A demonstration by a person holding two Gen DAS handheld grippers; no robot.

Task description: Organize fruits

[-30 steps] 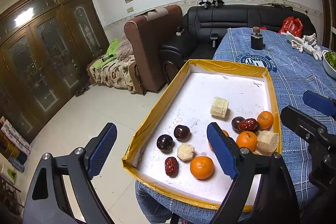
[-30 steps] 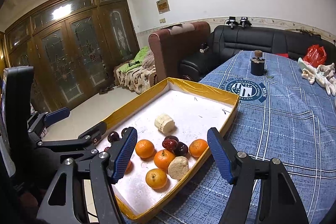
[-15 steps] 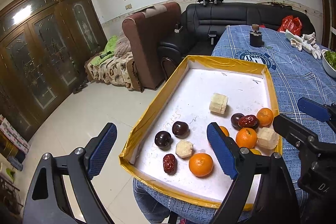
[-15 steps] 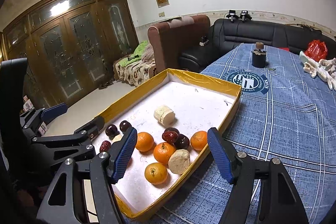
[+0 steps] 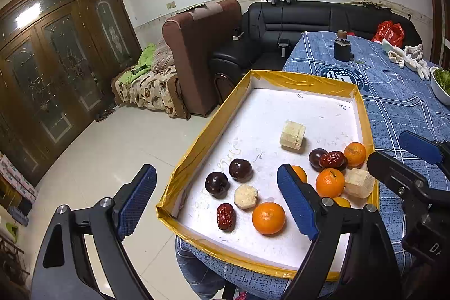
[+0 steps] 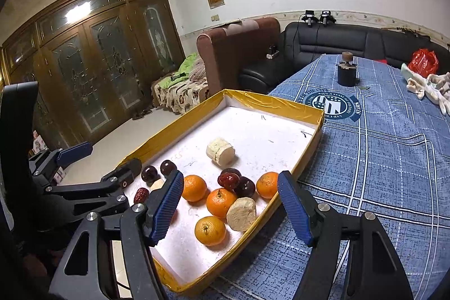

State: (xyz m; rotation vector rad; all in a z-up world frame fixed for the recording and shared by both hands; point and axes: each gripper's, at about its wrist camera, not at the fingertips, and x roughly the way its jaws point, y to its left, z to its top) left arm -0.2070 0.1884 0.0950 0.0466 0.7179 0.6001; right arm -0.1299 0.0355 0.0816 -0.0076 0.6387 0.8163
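Note:
A white tray with a yellow rim [image 5: 309,80] [image 6: 270,103] lies on the table and holds the loose fruit. In it are several oranges [image 5: 268,218] [image 6: 220,201], dark plums [image 5: 216,184] [image 6: 149,173], red dates [image 5: 225,216] [image 6: 229,179] and pale cut chunks [image 5: 292,135] [image 6: 220,151]. My left gripper [image 5: 215,170] [image 6: 104,162] hangs open above the tray's near left corner. Open too, my right gripper [image 6: 229,177] [image 5: 399,156] hovers over the near right cluster of oranges. Neither touches any fruit. One left finger [image 5: 298,204] hides part of an orange.
A blue checked cloth [image 6: 379,159] covers the table. At its far end stand a dark pot [image 5: 343,51], white gloves [image 5: 407,58], a bowl of greens [image 5: 441,83] and a red bag [image 6: 424,62]. The tray sits at the table's left edge, above tiled floor [image 5: 112,153].
Both views drift only slightly. The fruit lies where it was and both grippers stay equally wide open.

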